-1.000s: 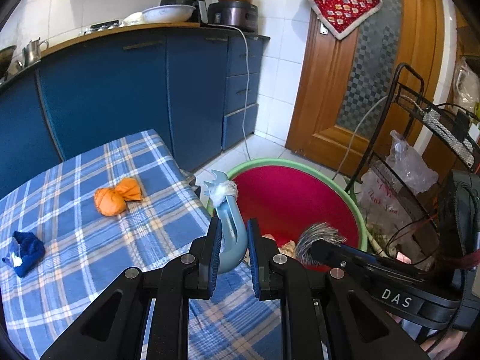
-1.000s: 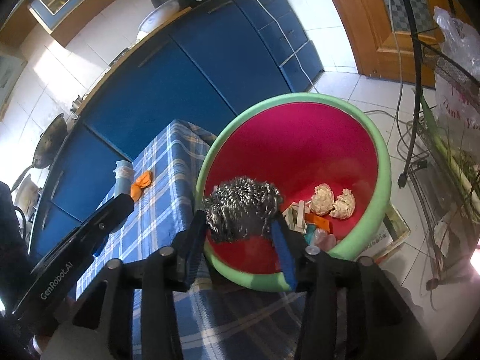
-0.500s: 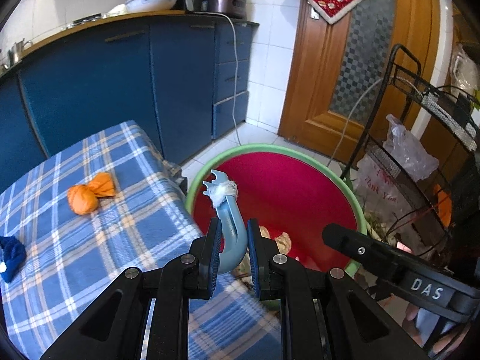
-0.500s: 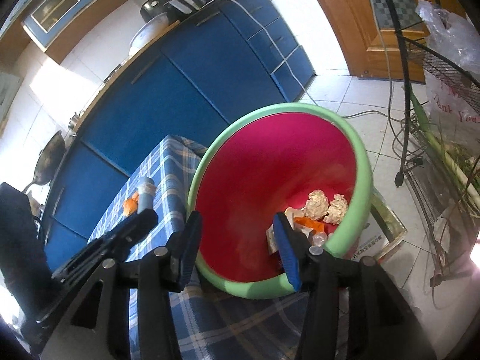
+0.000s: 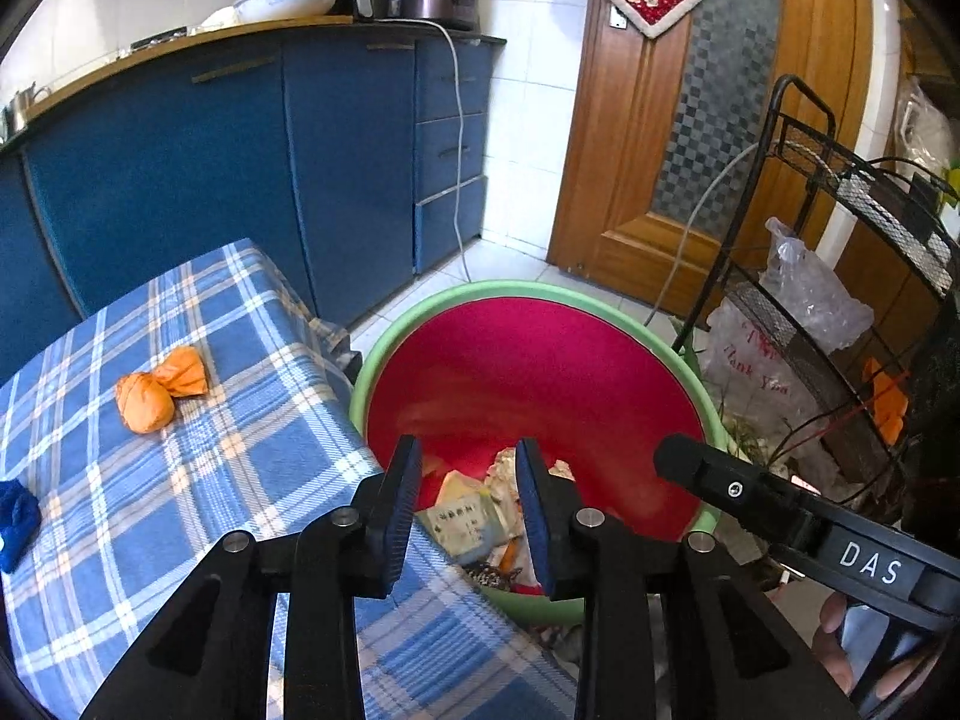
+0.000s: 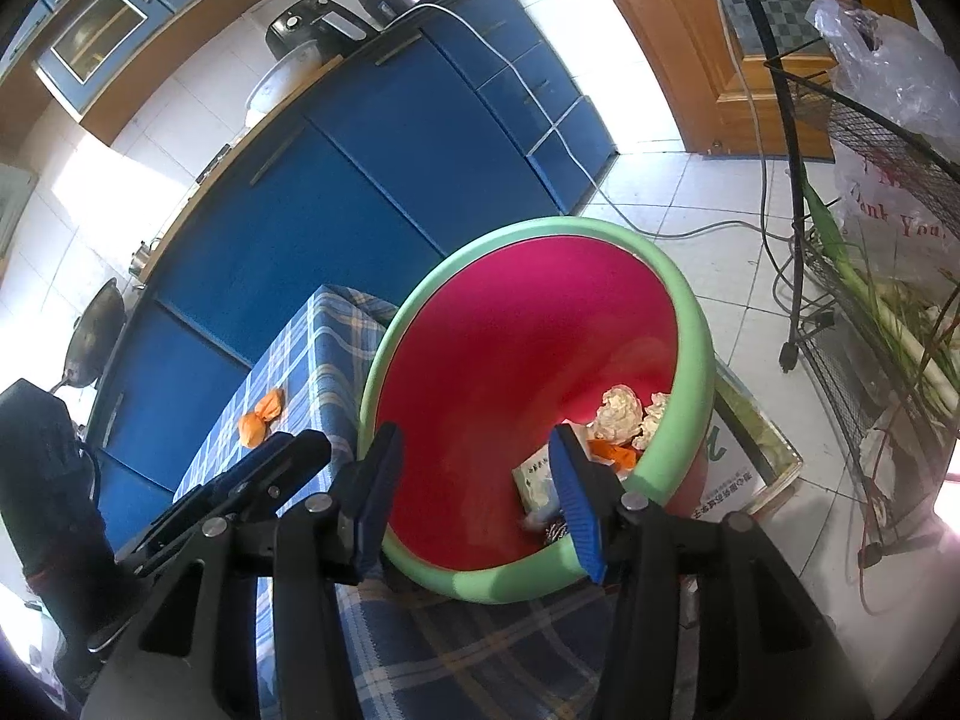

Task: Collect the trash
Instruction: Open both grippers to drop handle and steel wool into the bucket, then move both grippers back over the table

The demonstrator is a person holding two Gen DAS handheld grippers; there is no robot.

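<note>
A green-rimmed red trash tub (image 5: pixel 624 312) (image 6: pixel 696 324) stands on the floor beside the table's end, holding paper scraps, a small carton (image 6: pixel 534 480) and other trash. My left gripper (image 5: pixel 465 495) is open and empty over the tub's near edge. My right gripper (image 6: pixel 474 483) is open and empty above the tub's mouth. An orange wrapped piece of trash (image 5: pixel 157 387) (image 6: pixel 261 417) lies on the blue checked tablecloth (image 5: pixel 240 456). A dark blue crumpled item (image 5: pixel 17 516) lies at the table's left edge.
Blue kitchen cabinets (image 5: pixel 240 168) stand behind the table with appliances on the counter. A black wire rack (image 5: pixel 840 276) with plastic bags stands right of the tub. A wooden door (image 5: pixel 690 120) is behind it. A white cable (image 6: pixel 678 228) runs across the tiled floor.
My right gripper let go of the steel wool, and my left gripper opened and released the light blue tube. Both are now empty over the tub.
</note>
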